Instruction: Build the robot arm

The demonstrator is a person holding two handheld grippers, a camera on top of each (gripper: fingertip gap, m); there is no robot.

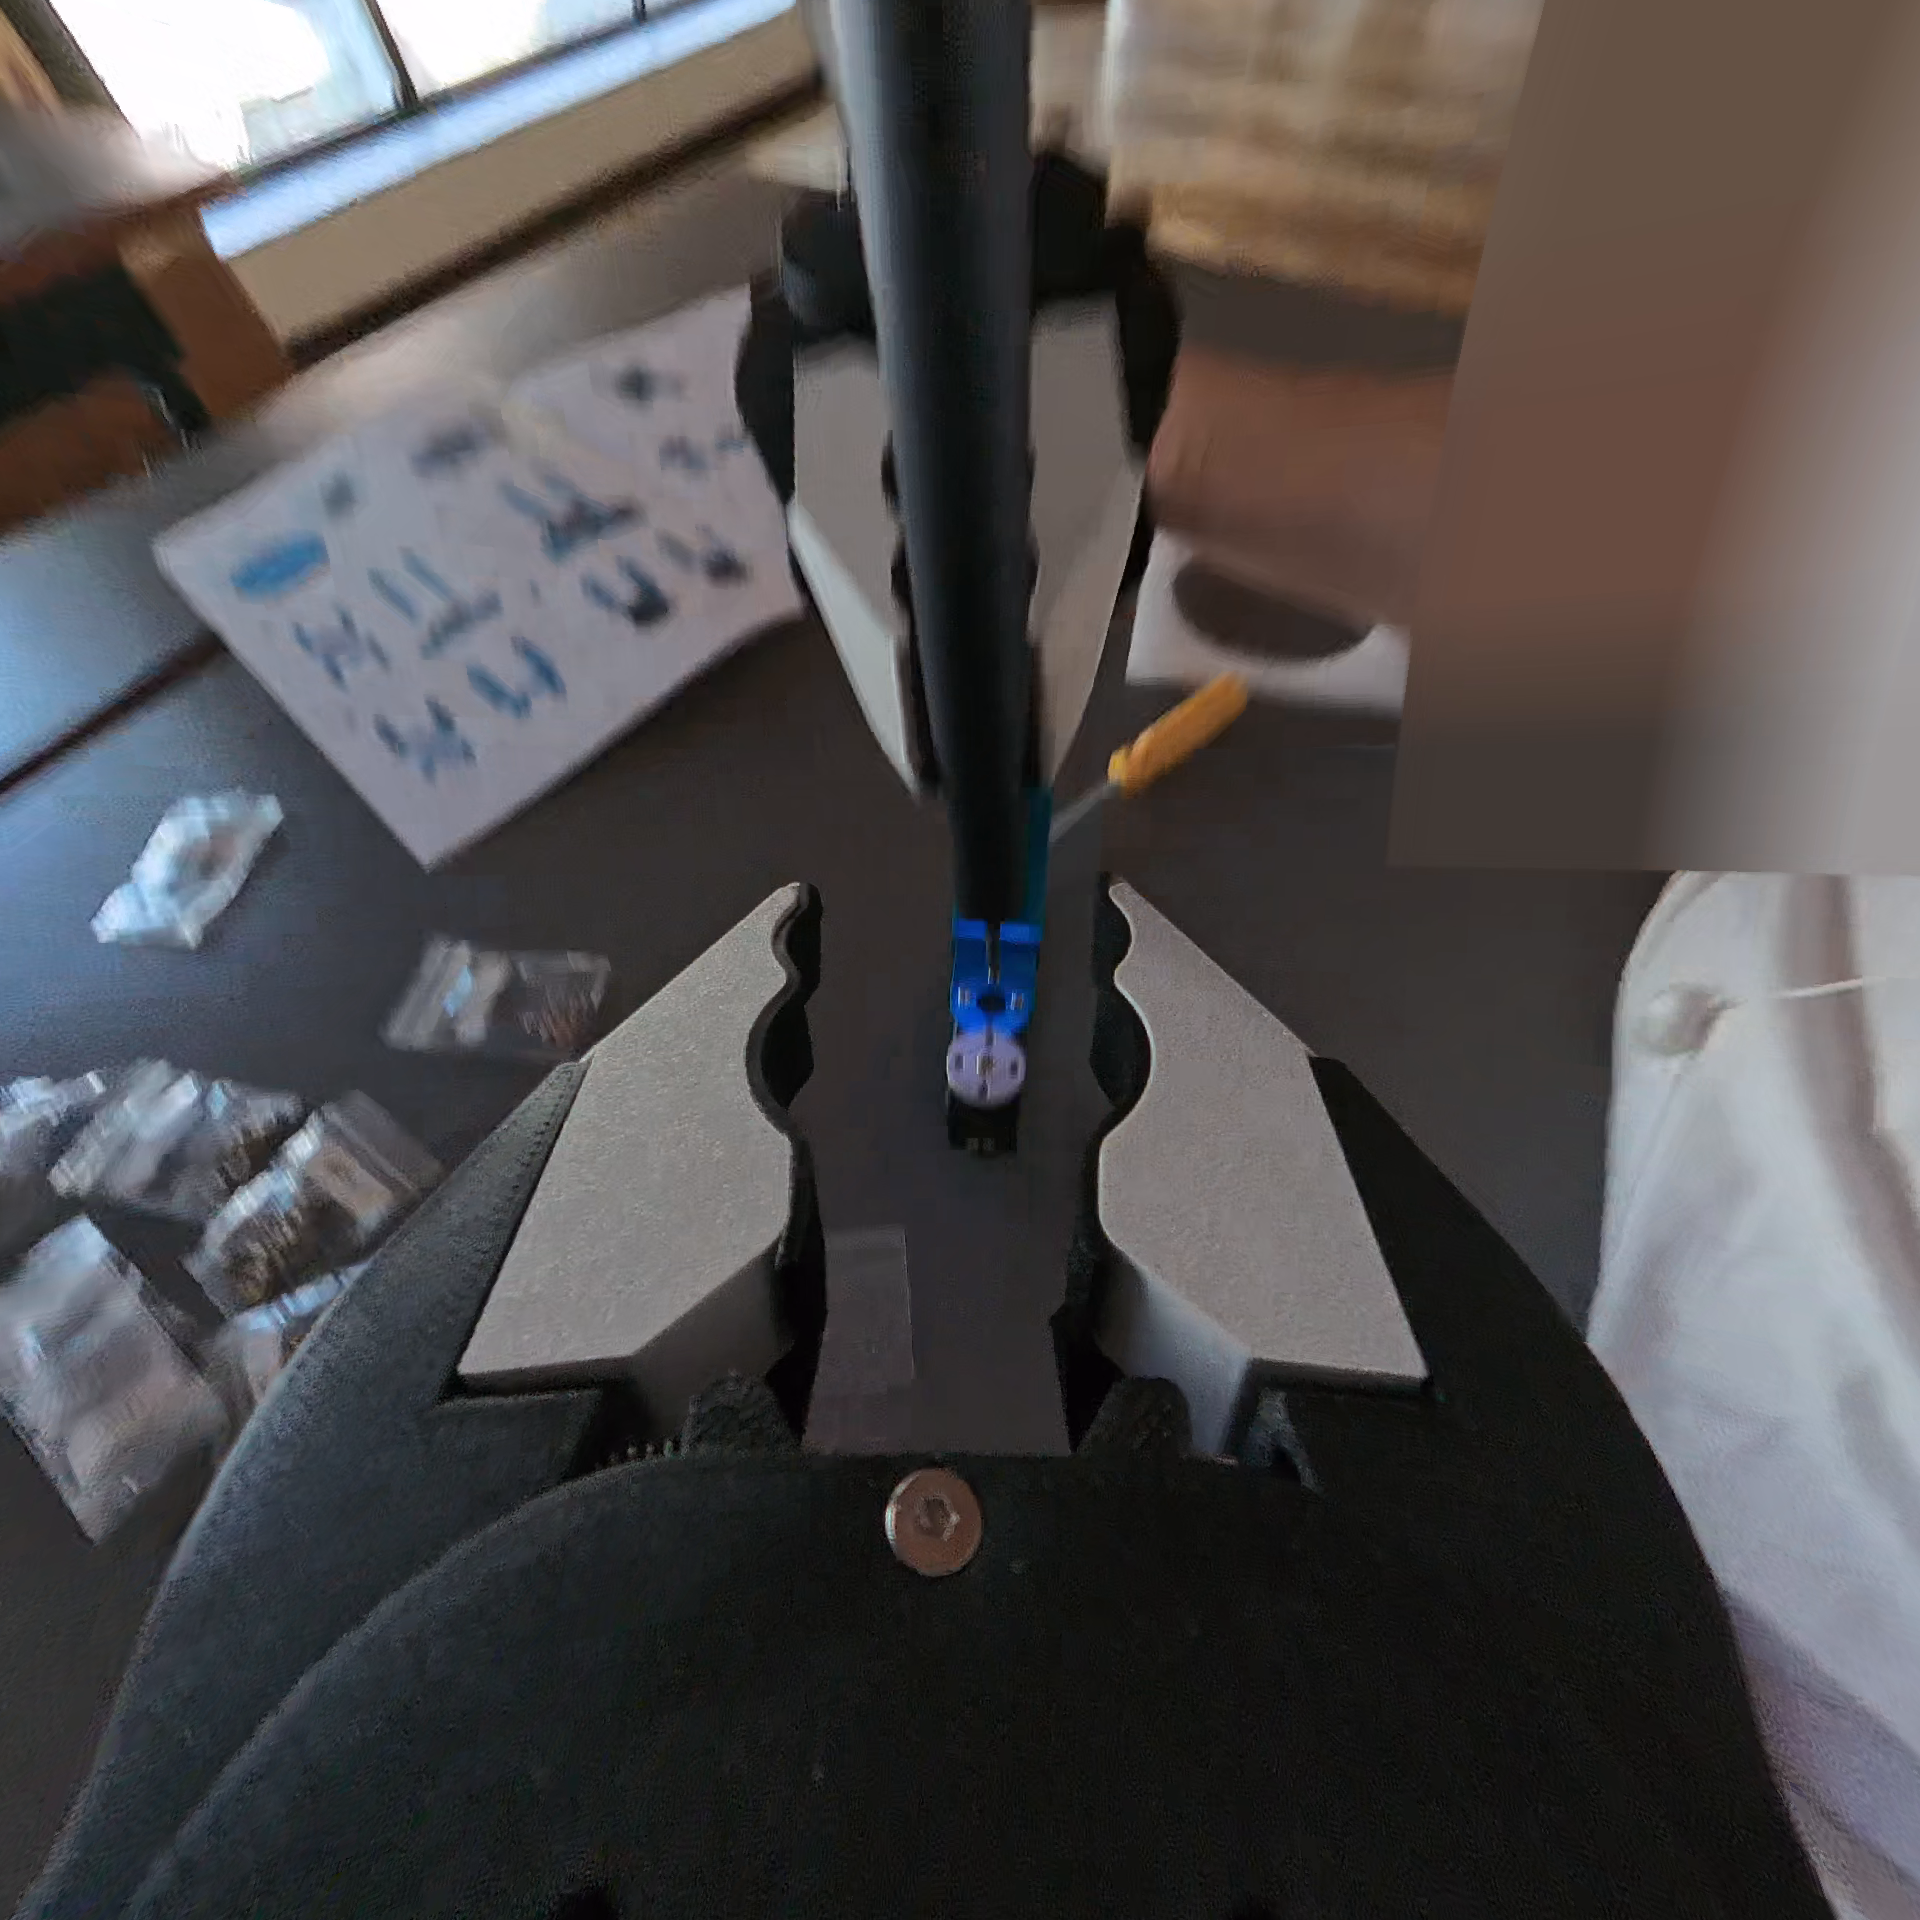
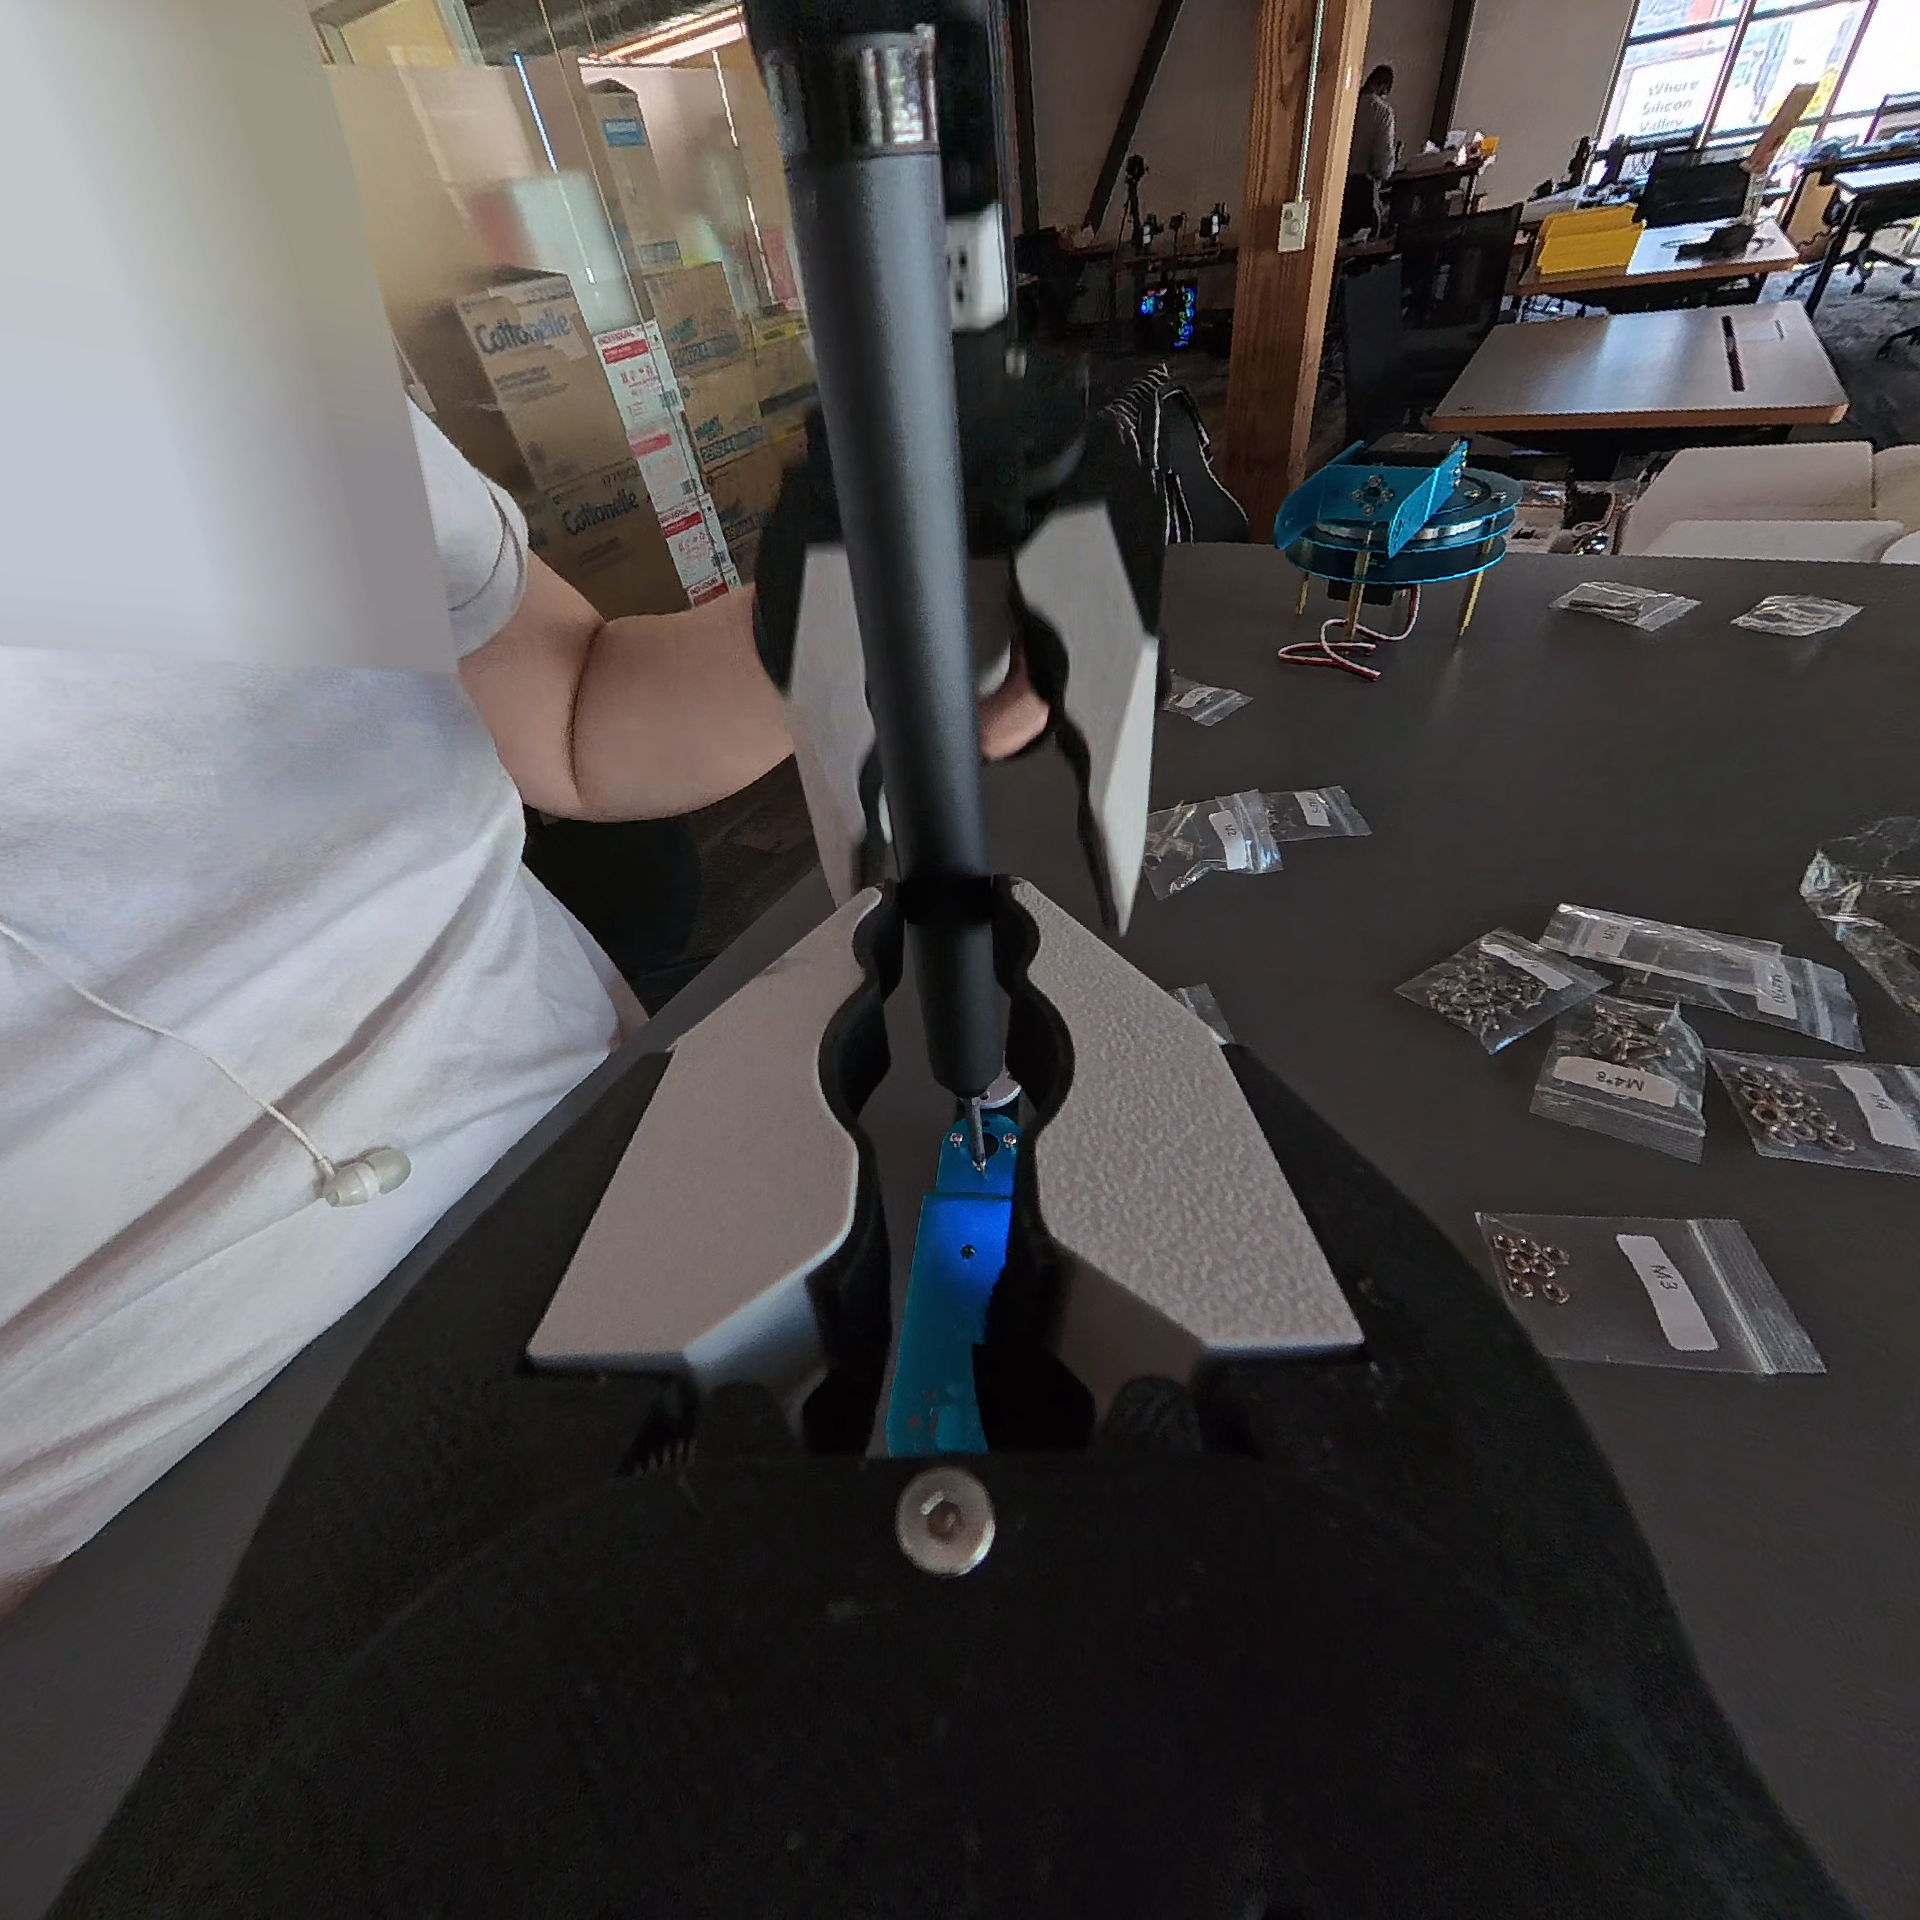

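A dark pen-shaped electric screwdriver (image 2: 904, 582) stands nearly upright, its thin bit set on a screw in a blue metal bracket (image 2: 951, 1288) that rests on the dark table (image 2: 1558, 790). The right gripper (image 2: 948, 914) is clamped around the screwdriver's lower barrel, which sits in the scalloped notches between its grey fingers (image 2: 1132, 1143), and the bracket lies in the gap beneath them. In the left wrist view the same bracket (image 1: 992, 961) ends in a pale round disc (image 1: 985, 1065) on a small black block, standing free between the fingertips of the left gripper (image 1: 961, 909), whose jaws are spread wide and touch nothing. Behind it lie a yellow-handled screwdriver (image 1: 1179, 732), a white printed sheet (image 1: 488, 603) and a white box. To the right of the right gripper lie small clear bags of screws and nuts (image 2: 1642, 1288), and farther back stands a blue round assembly on brass standoffs (image 2: 1392, 509). A person in a white shirt (image 2: 260, 935) stands at the table's edge.
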